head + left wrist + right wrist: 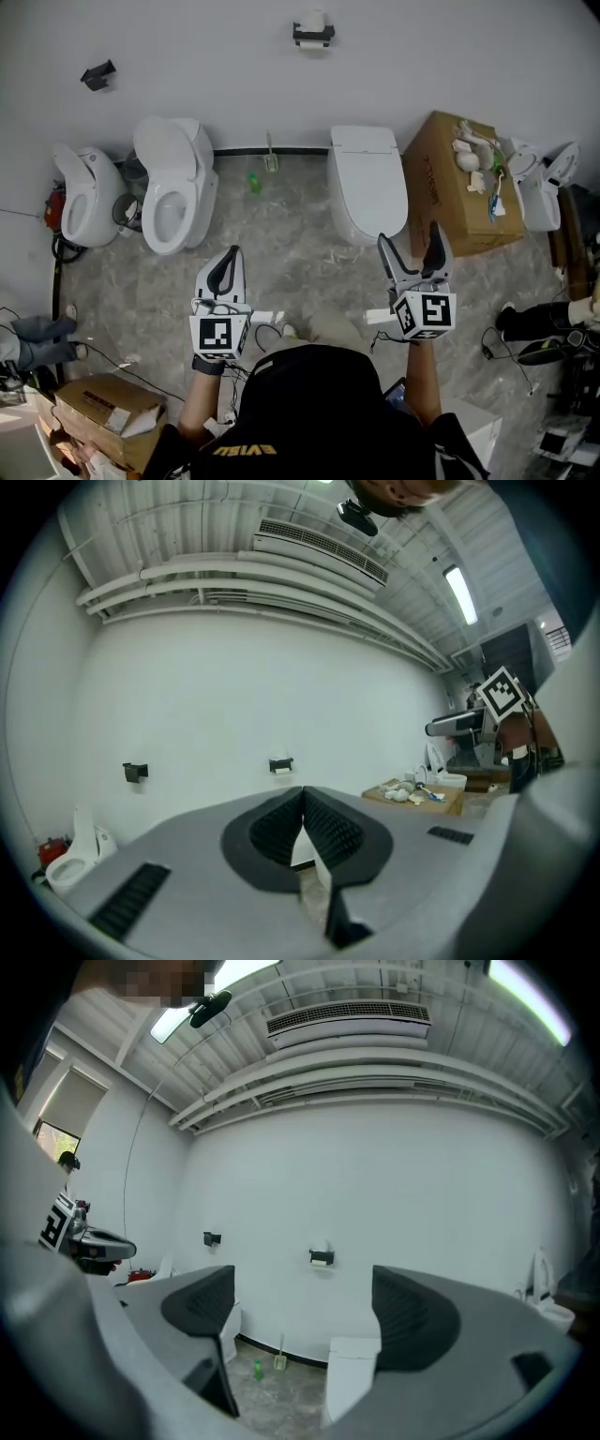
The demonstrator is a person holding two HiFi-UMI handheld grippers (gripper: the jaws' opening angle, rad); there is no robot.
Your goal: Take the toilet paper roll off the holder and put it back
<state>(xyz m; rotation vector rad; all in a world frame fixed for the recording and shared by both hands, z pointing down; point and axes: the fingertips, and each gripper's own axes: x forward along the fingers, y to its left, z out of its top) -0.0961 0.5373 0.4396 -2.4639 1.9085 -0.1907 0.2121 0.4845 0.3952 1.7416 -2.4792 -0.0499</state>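
The white toilet paper roll (pixel 312 21) sits on a black holder (pixel 313 36) fixed to the white wall, far ahead of both grippers. In the left gripper view the holder (pixel 280 765) with the roll shows just above the jaw tips; in the right gripper view the holder (pixel 322 1257) appears between the jaws, far off. My left gripper (pixel 231 253) is shut with nothing in it, and its ribbed pads meet (pixel 302 797). My right gripper (pixel 409 236) stands open and empty (pixel 302 1288). Both point level at the wall.
A second, empty black holder (pixel 97 74) hangs further left on the wall. On the floor by the wall stand an open toilet (pixel 173 183), another (pixel 86 192), a closed toilet (pixel 367 178) and a cardboard box (pixel 448 192). A green bottle (pixel 253 182) lies between the toilets.
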